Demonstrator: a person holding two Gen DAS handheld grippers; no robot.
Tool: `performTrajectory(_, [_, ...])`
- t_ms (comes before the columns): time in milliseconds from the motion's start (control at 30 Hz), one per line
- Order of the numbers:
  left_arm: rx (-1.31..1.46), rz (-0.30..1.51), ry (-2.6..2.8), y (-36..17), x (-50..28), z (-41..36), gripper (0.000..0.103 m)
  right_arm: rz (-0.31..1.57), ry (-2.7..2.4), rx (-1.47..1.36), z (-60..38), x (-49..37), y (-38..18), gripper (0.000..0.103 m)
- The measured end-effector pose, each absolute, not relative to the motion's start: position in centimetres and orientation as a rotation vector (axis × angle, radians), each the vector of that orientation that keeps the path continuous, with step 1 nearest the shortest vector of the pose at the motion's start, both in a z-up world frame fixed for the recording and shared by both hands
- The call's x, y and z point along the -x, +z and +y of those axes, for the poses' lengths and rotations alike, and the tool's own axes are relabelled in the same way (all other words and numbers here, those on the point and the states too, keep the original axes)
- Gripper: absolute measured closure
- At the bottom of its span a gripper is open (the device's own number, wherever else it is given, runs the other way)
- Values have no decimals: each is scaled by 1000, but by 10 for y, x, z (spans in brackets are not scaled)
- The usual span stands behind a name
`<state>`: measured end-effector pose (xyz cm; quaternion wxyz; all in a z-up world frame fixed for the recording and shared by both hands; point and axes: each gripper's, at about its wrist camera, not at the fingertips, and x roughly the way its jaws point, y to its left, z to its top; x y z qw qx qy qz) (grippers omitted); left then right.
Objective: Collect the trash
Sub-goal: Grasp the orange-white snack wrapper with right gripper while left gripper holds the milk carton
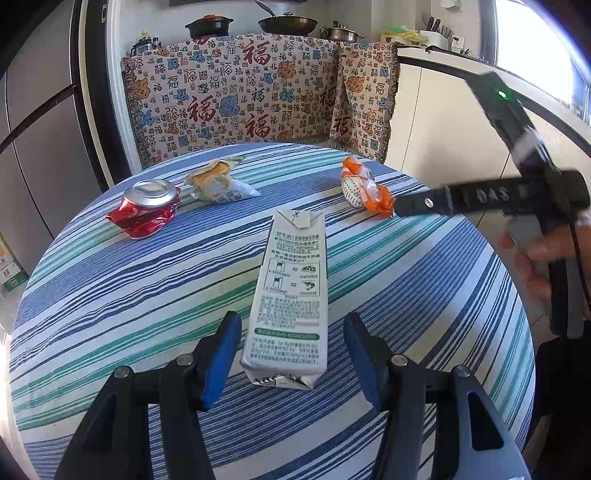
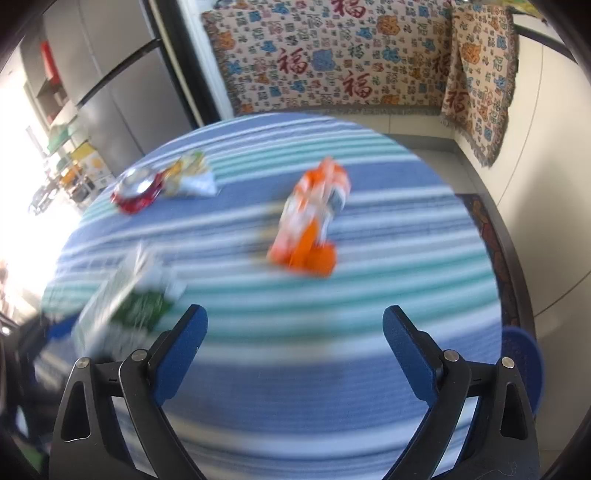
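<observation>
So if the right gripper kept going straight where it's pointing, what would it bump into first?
Probably the orange wrapper. It lies straight ahead of the open right gripper, with only striped tablecloth between. The picture is blurred, so depth is a guess.

The crushed red metal can (image 1: 144, 208) looks shiny; the white-green paper carton (image 1: 288, 291) matt; the striped woven cloth (image 1: 110, 295) slightly rough.

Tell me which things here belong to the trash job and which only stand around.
For the job: white-green milk carton, crushed red drink can, orange crumpled wrapper, yellow-white crumpled wrapper.
Only standing around: black pots, patterned woven blanket.
</observation>
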<state>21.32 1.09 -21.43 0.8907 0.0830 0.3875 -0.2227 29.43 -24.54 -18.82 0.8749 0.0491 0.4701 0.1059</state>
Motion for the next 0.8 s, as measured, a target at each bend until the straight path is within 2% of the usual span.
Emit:
performTrajectory(167, [-168,801,-431,-218,-220,10,44,1045,190,-59,-229,-353,-207,12])
performTrajectory(200, [-166,806,-429,-219,-221,10,44,1043,206,-39,-225,-356,-210,21])
performTrajectory(233, [-166,813,-429,-221,-222,10,44,1052,219,-25,-221,-358,-214,36])
performTrajectory(300, [-165,825,-425,-224,-224,11,44,1047,224,19,-214,-353,-217,53])
performTrajectory(333, [-162,829,-423,-224,-224,12,44,1037,241,24,-214,-347,-217,57])
performTrajectory(567, [-152,891,-369,-234,-229,14,43,990,404,64,-198,-261,-217,57])
performTrajectory(667, [-120,904,-353,-236,-234,19,42,934,392,136,-186,-236,-221,54])
performTrajectory(700, [-128,904,-342,-236,-235,18,42,925,383,148,-182,-234,-223,44])
performTrajectory(733, [-139,904,-333,-236,-236,17,42,925,364,135,-181,-235,-225,29])
performTrajectory(800, [-164,902,-320,-237,-236,12,40,923,322,98,-187,-244,-227,18])
